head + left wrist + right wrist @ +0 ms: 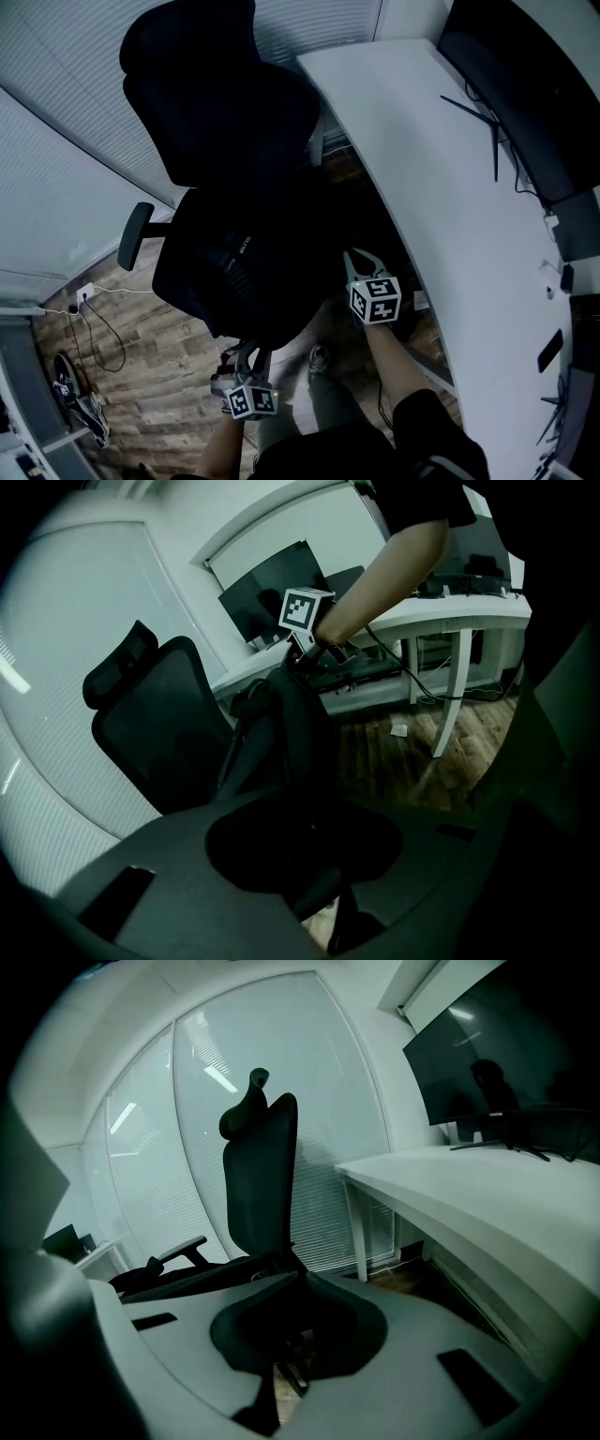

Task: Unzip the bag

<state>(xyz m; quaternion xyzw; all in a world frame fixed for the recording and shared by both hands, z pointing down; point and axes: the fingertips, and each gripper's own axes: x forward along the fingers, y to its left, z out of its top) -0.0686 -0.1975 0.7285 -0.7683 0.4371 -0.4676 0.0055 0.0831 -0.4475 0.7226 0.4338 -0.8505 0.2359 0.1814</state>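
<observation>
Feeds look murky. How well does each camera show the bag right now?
Head view: the black bag melts into the black chair, underexposed. Left gripper view: dim, fisheye-bent, foreground nearly black. Right gripper view: brightest, light streaks glaring on the glass wall.

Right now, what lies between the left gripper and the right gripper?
The black bag on the chair, seen in the left gripper view; the right gripper sits at its top.
</observation>
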